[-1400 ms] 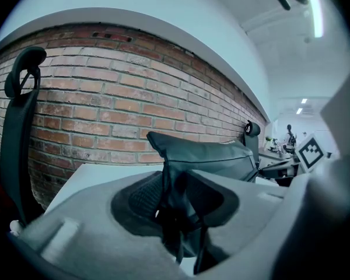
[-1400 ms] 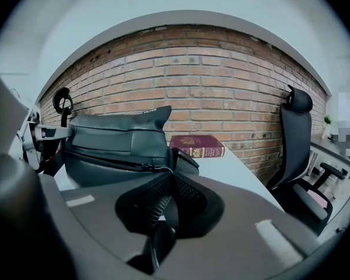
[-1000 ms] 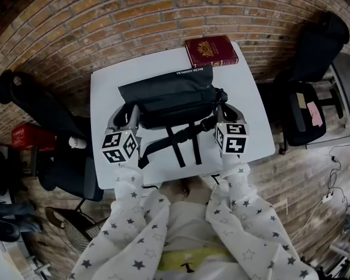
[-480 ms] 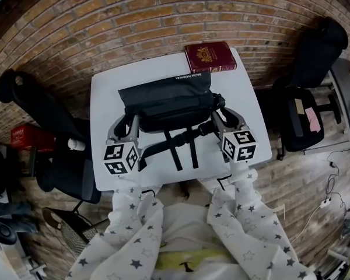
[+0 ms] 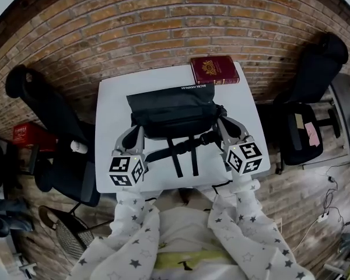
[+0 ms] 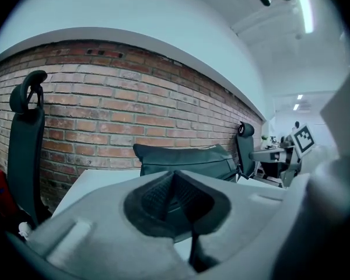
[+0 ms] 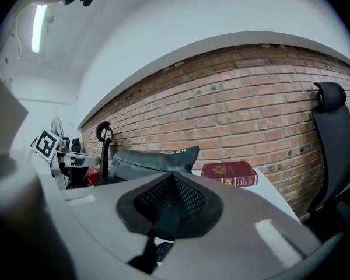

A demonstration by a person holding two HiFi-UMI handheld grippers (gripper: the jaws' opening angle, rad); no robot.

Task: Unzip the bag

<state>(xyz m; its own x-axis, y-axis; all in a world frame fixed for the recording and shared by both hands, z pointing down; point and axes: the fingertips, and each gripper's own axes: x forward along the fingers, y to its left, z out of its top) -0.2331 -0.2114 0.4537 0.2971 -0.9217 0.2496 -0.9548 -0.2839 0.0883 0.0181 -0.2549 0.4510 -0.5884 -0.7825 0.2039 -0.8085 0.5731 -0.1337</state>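
Observation:
A black bag (image 5: pixel 172 107) lies across the middle of the white table (image 5: pixel 114 98), with its straps (image 5: pixel 184 150) trailing toward me. My left gripper (image 5: pixel 134 134) hovers off the bag's left near corner. Its jaws have just closed, and the pads meet with nothing between them (image 6: pixel 174 177); the bag (image 6: pixel 186 161) lies a little ahead. My right gripper (image 5: pixel 226 127) is off the bag's right end. It has also just closed, pads together (image 7: pixel 174 179), and only a dark strap shows below them. The bag (image 7: pixel 151 162) lies ahead to its left.
A dark red book (image 5: pixel 214 69) lies at the table's far right corner, by the brick wall. A black chair (image 5: pixel 52 121) stands left of the table, another (image 5: pixel 315 69) on the right. A red box (image 5: pixel 29 137) sits on the floor at left.
Both grippers have drawn back a little from the bag toward me. The right jaws stood wide half a second ago and are now together; the left jaws have closed too.

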